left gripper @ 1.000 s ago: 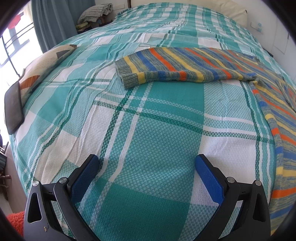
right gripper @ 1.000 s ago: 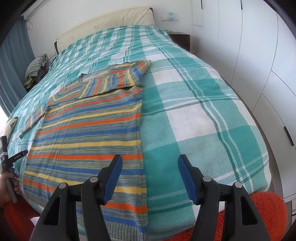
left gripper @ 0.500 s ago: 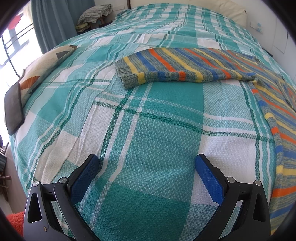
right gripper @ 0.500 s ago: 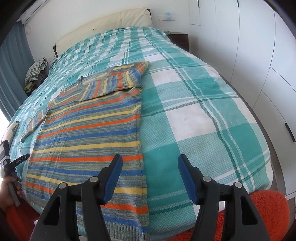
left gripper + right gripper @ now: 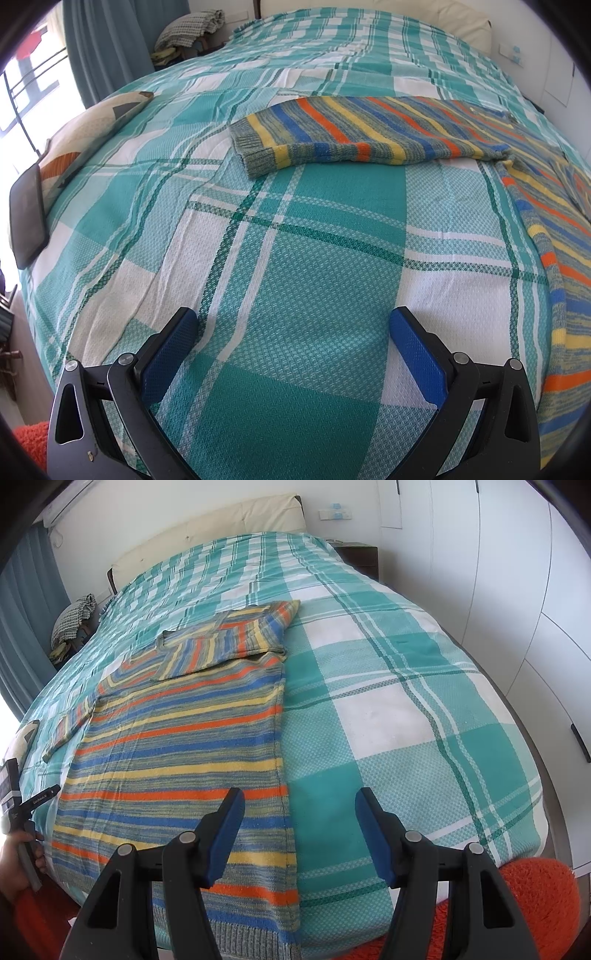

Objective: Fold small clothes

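One striped knit sweater, in orange, blue, yellow and grey-green bands, lies flat on the teal-and-white plaid bedspread; its right sleeve is folded in across the chest, its left sleeve is stretched out straight. Right gripper: black frame, two blue-padded fingers, jaws apart, nothing between the pads, hovering over the near edge of the bed. The sweater's right side edge runs just inside the left finger; the hem corner sits at about 7 o'clock from the gap, the body stretches off toward 10–11 o'clock, and the right finger is over bare bedspread. Left gripper: same build, jaws spread wide, empty, over bare plaid. From there the outstretched sleeve lies well apart at 12–1 o'clock, cuff pointing toward 11, and the sweater body runs along the frame edge at 3 o'clock, not touching either finger. A hand holding the left tool shows at 8 o'clock in the right wrist view. Count: one sweater, two grippers, four pads, one patterned cushion at 10 o'clock, one dark flat tablet-like slab leaning by it, one orange shaggy rug on the floor.
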Demonstrator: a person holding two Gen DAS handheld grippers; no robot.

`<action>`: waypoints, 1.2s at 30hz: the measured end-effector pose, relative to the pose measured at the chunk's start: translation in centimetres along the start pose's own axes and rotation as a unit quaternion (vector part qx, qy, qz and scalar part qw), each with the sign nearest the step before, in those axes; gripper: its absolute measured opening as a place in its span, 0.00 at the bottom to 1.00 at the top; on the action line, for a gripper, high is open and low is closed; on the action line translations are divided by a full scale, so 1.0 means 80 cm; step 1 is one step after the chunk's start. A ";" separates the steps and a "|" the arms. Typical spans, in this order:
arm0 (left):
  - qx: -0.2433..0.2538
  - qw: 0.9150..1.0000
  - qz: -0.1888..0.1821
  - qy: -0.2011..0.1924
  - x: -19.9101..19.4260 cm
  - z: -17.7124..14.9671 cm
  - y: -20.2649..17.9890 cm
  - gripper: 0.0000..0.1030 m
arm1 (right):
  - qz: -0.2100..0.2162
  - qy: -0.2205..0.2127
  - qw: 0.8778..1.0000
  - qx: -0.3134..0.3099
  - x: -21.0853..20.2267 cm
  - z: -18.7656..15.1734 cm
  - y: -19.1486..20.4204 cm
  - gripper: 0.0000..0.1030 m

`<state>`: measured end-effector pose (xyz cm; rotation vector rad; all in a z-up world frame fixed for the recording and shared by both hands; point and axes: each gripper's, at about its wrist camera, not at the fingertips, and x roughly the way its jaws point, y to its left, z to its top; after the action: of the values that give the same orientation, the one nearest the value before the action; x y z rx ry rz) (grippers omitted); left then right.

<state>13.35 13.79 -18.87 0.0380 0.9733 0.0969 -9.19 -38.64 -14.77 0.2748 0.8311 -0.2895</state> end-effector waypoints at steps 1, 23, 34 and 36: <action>0.000 1.000 0.000 0.000 0.000 0.000 0.000 1.00 | 0.000 0.001 1.000 -0.001 0.001 0.000 0.001 0.60; 0.000 1.000 0.001 -0.001 -0.001 -0.001 0.000 1.00 | 0.004 0.013 1.000 -0.004 0.010 -0.004 0.006 0.60; -0.001 1.000 0.001 -0.002 -0.001 -0.001 0.000 1.00 | 0.005 0.012 1.000 -0.004 0.011 -0.004 0.007 0.60; -0.002 1.000 0.000 0.000 -0.001 -0.001 0.000 1.00 | 0.004 0.013 1.000 -0.004 0.010 -0.004 0.007 0.60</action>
<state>13.24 13.75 -18.83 0.0349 0.9739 0.0996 -8.69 -38.14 -15.55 0.2756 0.8560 -0.2755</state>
